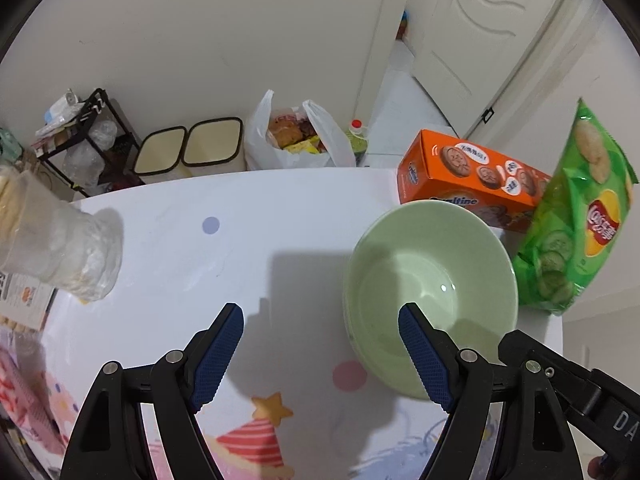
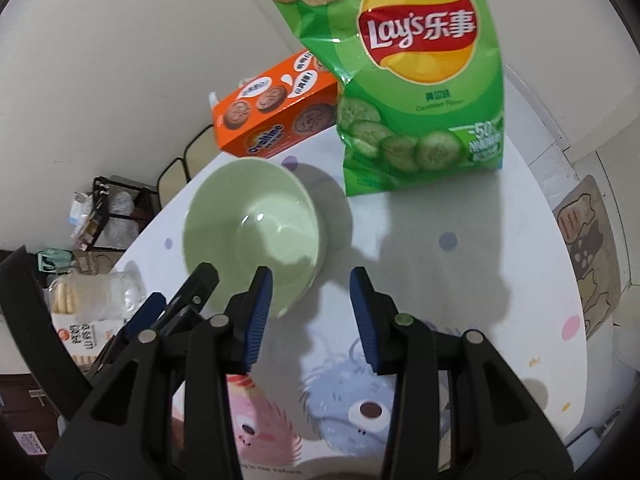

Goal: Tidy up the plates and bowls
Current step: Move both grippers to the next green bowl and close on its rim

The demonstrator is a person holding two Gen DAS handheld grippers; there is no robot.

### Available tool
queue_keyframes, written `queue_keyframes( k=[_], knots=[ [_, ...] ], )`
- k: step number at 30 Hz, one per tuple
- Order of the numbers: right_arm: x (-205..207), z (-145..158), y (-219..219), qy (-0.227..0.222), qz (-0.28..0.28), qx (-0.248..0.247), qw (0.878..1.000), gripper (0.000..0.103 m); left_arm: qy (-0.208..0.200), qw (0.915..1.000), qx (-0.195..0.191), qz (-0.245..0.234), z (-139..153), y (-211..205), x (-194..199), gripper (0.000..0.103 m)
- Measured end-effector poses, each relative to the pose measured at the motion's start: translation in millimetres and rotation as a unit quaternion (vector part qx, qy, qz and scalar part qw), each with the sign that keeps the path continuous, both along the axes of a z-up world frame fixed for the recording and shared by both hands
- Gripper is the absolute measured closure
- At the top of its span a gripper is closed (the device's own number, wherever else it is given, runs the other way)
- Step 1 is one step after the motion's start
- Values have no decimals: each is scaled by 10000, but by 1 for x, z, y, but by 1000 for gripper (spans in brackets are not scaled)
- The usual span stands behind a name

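Bowl [image 1: 430,280] could skid into the chip bag [image 1: 580,216] if your empty, wide-apart left gripper [image 1: 320,356] clips its rim.

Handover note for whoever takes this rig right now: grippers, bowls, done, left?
Left gripper: open, empty, its right finger over the near rim of the green bowl.
Right gripper: open, empty, above the table just right of the bowl.
Bowl upright, empty, in front of the orange box, beside the chip bag.
Done: can't tell. Left: no plates in view; bowl not gripped.
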State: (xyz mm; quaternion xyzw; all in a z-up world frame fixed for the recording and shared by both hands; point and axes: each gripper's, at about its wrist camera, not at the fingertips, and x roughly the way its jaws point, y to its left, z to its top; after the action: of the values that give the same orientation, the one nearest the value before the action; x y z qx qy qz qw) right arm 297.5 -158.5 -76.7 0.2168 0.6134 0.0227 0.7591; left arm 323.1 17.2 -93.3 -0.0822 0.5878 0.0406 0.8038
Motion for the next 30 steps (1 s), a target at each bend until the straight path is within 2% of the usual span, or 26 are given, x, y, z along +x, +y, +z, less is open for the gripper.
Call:
queue_keyframes(
  k=[21,24,26,29,30],
  knots=[
    [20,-33,4,350,50,-25,9994,61,288,9996,20,-54,-30,-2,22,23],
    [21,-36,5,380,34,-27,9993,65,304,9995,43,-62,-31,-4,22,30],
    [21,-38,4,424,42,-2,9991,77,341,9994,43,-52,-33,-4,23,36],
    [22,-39,5,420,79,-3,9991,79,332,9994,-9,-72,-33,-5,25,46],
    [22,-38,5,412,94,8,9991,81,328,9994,-16,-89,-31,-6,26,54]
  ],
)
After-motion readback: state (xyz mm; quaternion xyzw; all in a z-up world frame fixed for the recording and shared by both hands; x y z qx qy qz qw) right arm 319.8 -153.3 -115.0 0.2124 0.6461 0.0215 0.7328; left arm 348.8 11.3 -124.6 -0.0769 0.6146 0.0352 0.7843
